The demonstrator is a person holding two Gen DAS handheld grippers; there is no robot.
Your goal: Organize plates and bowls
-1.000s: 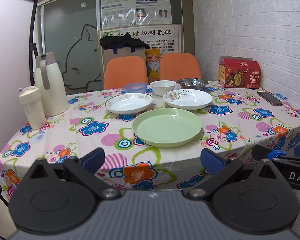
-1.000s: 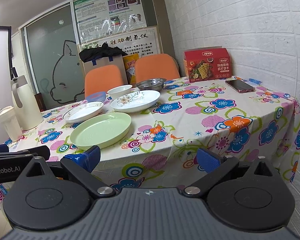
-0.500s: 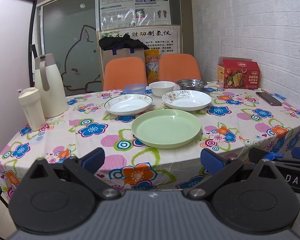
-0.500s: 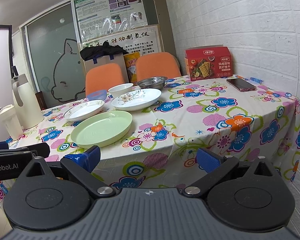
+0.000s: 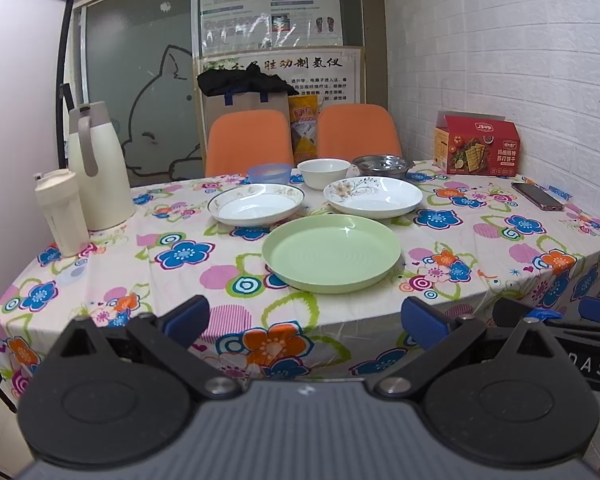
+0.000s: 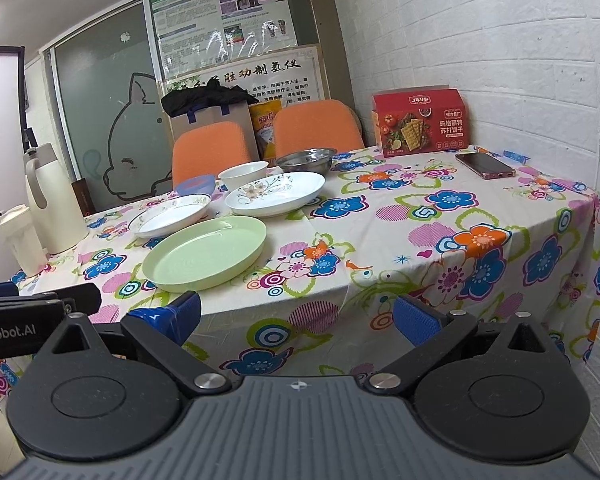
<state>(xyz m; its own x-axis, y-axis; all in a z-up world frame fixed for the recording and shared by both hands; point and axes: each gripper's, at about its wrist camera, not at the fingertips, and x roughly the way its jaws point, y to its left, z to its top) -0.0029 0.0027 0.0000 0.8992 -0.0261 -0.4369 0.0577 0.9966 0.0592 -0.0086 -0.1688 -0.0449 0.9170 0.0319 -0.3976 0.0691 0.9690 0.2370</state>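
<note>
**Left wrist view: both grippers spread wide, short of the table**

From my left wrist camera, scanning left to right, I see a cream bottle [image 5: 60,212] and a cream thermos jug [image 5: 100,164] at about ten o'clock on the floral tablecloth [image 5: 180,252]. Next comes the gold-rimmed white plate [image 5: 256,204], with a blue bowl [image 5: 269,173] just behind it at eleven o'clock. The green plate [image 5: 332,252] sits at twelve o'clock, nearest me. Behind it are the white bowl [image 5: 324,172] and the flower-patterned white plate [image 5: 374,197], and past that the steel bowl [image 5: 382,165] at one o'clock. A red cracker box [image 5: 476,146] and a phone [image 5: 537,196] lie at two o'clock by the brick wall.

My left gripper [image 5: 304,318] hangs below the table's near edge, fingers spread wide with nothing between them. At four o'clock I can see part of the right gripper.

In the right wrist view, my right gripper [image 6: 296,316] is likewise spread and empty, with the green plate [image 6: 204,252] at eleven o'clock and the phone [image 6: 485,166] at two.
</note>
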